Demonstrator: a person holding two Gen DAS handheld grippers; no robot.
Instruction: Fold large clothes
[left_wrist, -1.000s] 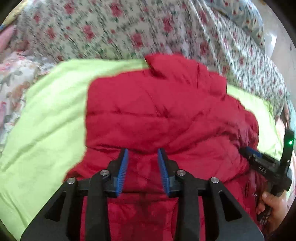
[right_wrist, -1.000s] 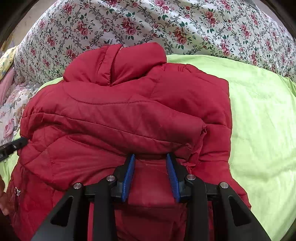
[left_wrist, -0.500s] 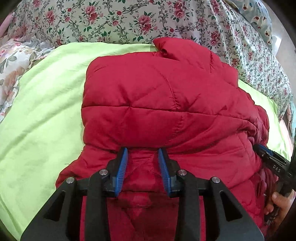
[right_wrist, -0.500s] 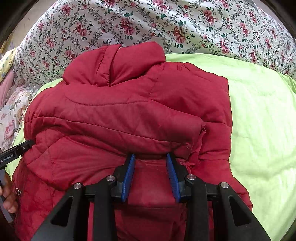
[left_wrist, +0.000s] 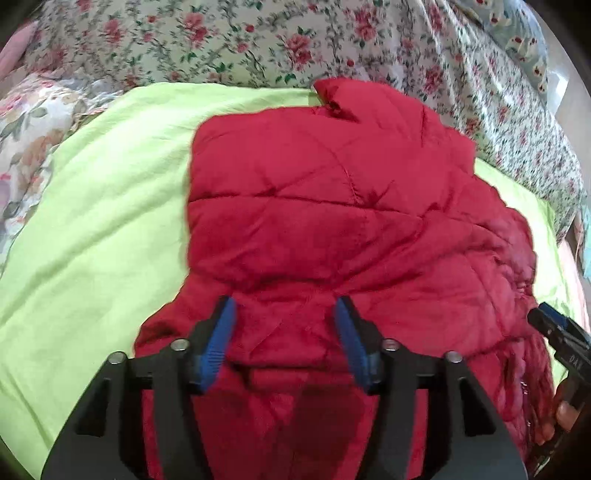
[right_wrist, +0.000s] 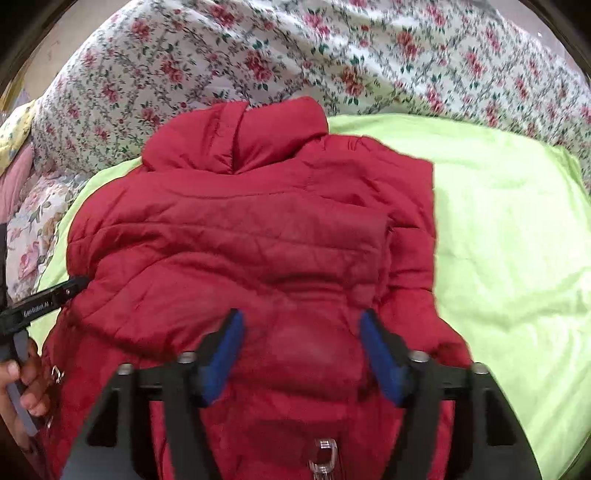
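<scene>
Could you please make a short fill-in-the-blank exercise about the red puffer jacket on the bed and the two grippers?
1. The red puffer jacket lies on a ____ green sheet.
2. The bedspread behind it has a ____ print.
3. The jaws of the right gripper have just been ____, and its pads do not press on the jacket.
4. The pads of the left gripper are ____ in colour.

Missing words: light; floral; opening; blue

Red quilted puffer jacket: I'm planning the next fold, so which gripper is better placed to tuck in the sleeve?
Probably right: the folded sleeve of the red quilted puffer jacket lies just beyond the right gripper, whose jaws have just opened.
</scene>
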